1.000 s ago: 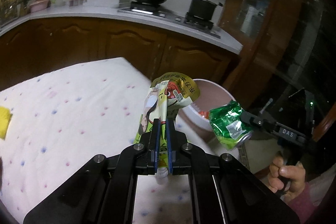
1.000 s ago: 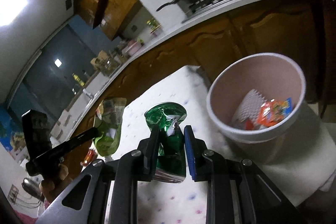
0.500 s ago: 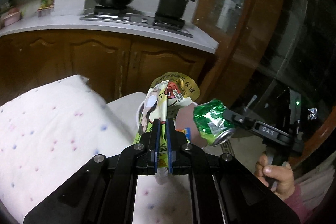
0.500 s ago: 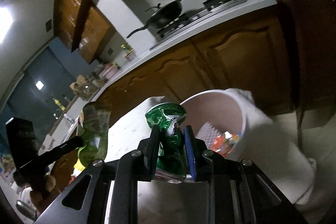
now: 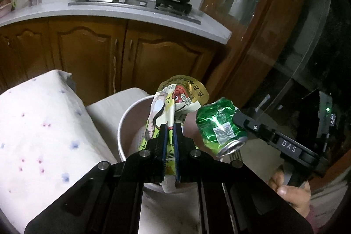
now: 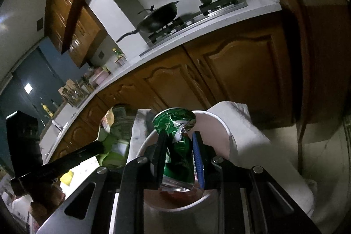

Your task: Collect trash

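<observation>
Both hands have swung away from the spotted counter and now hang over the white bin, which a second ago stood off to the side. That puts both pieces of trash in place to drop.

The left gripper has its fingers pinched tight on the yellow pouch, which stands upright, spout end down. The right gripper has its fingers part open, clamped on the crushed green can, long axis along the fingers, open mouth toward the near side.
</observation>
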The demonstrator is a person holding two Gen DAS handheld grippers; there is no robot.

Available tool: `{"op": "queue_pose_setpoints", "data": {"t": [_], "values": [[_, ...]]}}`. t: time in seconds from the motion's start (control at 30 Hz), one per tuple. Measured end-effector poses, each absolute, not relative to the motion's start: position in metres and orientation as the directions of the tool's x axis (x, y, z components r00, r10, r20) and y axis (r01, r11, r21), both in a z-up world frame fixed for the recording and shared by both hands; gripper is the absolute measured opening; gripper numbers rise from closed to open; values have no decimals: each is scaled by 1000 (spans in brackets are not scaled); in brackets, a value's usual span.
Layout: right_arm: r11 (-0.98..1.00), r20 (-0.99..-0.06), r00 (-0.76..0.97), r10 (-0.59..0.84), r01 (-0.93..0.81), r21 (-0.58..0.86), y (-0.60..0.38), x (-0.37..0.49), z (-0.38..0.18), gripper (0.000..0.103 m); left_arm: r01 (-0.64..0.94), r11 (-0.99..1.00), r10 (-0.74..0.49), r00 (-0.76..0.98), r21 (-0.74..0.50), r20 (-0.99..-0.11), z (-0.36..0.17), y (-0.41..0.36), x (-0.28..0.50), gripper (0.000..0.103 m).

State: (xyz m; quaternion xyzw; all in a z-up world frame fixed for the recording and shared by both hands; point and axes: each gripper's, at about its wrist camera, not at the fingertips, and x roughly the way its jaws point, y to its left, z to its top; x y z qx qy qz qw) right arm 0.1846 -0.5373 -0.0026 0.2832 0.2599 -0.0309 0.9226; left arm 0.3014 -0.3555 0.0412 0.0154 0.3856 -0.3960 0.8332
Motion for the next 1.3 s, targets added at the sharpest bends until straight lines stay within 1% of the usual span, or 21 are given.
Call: {"op": "queue_pose_setpoints", "data": {"t": [0.37, 0.4, 0.43, 0.47, 0.5, 0.53, 0.6, 0.8, 0.9, 0.97, 1.0, 1.03, 1.1, 1.13, 1.2, 1.27, 1.3], "values": [[853, -533, 841, 88, 212, 476, -537, 198, -14, 23, 649, 705, -622, 372, -286, -689, 19, -368, 313, 6], [852, -536, 840, 90, 213, 478, -537, 200, -15, 24, 643, 709, -618, 371, -289, -693, 16, -368, 314, 9], [852, -539, 837, 94, 213, 479, -538, 201, -16, 28, 641, 708, -620, 365, -296, -694, 15, -367, 315, 19], [849, -541, 835, 99, 212, 483, -538, 202, -17, 29, 638, 707, -624, 359, -306, -694, 14, -366, 315, 27], [846, -543, 834, 100, 215, 487, -539, 202, -18, 36, 635, 709, -625, 364, -306, -691, 14, -363, 313, 41], [844, -541, 835, 103, 215, 492, -540, 201, -18, 46, 633, 715, -621, 377, -298, -687, 14, -361, 312, 45], [840, -533, 841, 88, 225, 494, -541, 197, -18, 51, 633, 721, -613, 391, -283, -686, 14, -356, 308, 45], [822, -519, 852, 75, 242, 516, -540, 183, -19, 53, 616, 730, -610, 392, -297, -688, 10, -342, 305, 45], [820, -512, 856, 71, 242, 519, -535, 177, -19, 58, 606, 736, -609, 396, -302, -687, 10, -334, 303, 45], [815, -504, 861, 72, 241, 527, -532, 173, -17, 60, 598, 740, -609, 400, -309, -685, 11, -327, 300, 46], [814, -501, 863, 74, 238, 530, -531, 173, -16, 62, 593, 742, -608, 402, -312, -684, 11, -323, 299, 49], [812, -494, 867, 72, 237, 534, -528, 169, -15, 67, 589, 744, -609, 404, -315, -682, 12, -319, 298, 50], [815, -481, 874, 64, 232, 531, -521, 164, -11, 72, 581, 749, -608, 414, -317, -677, 14, -310, 293, 52], [819, -475, 878, 64, 226, 527, -517, 161, -9, 73, 577, 752, -606, 419, -317, -676, 14, -305, 291, 55], [823, -469, 881, 58, 224, 522, -510, 156, -6, 75, 569, 757, -606, 432, -320, -668, 16, -294, 284, 55], [823, -458, 887, 57, 218, 524, -501, 150, -2, 82, 557, 766, -602, 446, -321, -663, 18, -282, 278, 61], [821, -451, 891, 55, 217, 528, -496, 146, -1, 87, 547, 774, -595, 454, -320, -663, 19, -276, 274, 68]]}}
